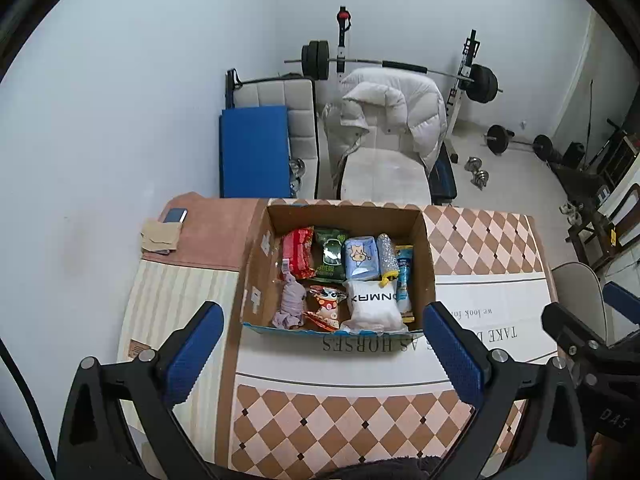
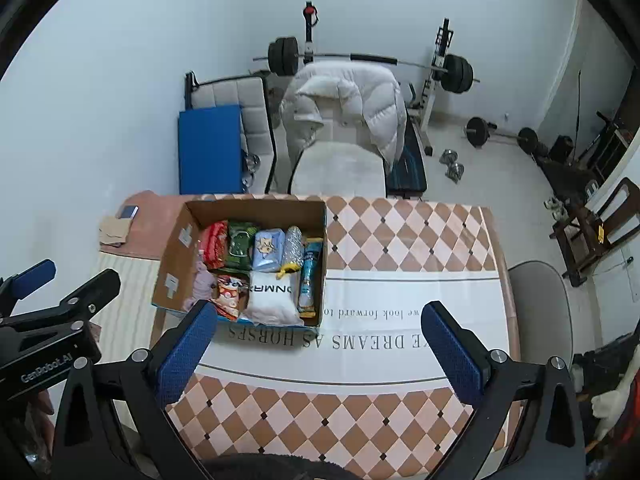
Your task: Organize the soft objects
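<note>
The cardboard box point(image 1: 256, 280) sits mid-frame on the checkered tablecloth point(image 1: 480, 240), holding nine soft items as far as we can count: five along the back row, including a red packet point(image 1: 297, 254) and a blue tissue pack point(image 1: 362, 258), and four in front, including a white sock bundle point(image 1: 374, 306). Our left gripper point(image 1: 324, 344) and right gripper point(image 2: 316, 344) both hover wide and empty. We should descend squarely over one item and pinch its middle gently.

both wrist views high, facing down-forward; share cardboard box point(image 1: 340, 216), table point(image 1: 480, 240).
</note>
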`<action>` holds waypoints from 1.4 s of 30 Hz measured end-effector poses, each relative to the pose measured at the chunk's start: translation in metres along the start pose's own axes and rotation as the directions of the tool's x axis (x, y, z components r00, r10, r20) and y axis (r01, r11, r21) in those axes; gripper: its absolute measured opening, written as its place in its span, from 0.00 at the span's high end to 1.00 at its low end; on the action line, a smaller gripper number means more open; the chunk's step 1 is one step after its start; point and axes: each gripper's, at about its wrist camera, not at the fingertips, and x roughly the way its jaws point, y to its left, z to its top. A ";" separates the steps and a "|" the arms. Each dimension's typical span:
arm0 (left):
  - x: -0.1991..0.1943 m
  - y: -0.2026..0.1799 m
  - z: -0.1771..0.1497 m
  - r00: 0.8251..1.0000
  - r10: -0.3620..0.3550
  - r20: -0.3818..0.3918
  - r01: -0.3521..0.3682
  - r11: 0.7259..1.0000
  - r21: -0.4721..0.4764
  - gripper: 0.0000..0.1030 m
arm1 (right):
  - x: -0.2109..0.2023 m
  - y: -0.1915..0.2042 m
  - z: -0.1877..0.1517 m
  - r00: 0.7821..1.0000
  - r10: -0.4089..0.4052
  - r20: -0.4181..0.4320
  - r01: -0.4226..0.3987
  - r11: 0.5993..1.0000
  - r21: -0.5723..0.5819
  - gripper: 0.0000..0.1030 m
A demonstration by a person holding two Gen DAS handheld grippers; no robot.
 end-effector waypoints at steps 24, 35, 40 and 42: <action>-0.018 0.007 -0.009 1.000 0.005 0.015 -0.005 1.000 -0.024 0.00 | -0.016 -0.005 -0.007 0.998 -0.065 0.008 0.065 0.998 -0.020 0.00; -0.002 0.010 -0.007 1.000 0.000 -0.007 0.000 1.000 -0.017 0.00 | -0.002 -0.004 -0.008 0.997 -0.074 -0.009 0.073 0.997 -0.029 0.00; 0.000 0.011 -0.006 1.000 -0.003 -0.007 0.002 1.000 -0.017 0.00 | -0.001 -0.004 -0.007 0.997 -0.073 -0.009 0.073 0.997 -0.028 0.00; 0.000 0.011 -0.006 1.000 -0.002 -0.007 0.002 1.000 -0.016 0.00 | -0.001 -0.004 -0.007 0.997 -0.071 -0.011 0.071 0.997 -0.027 0.00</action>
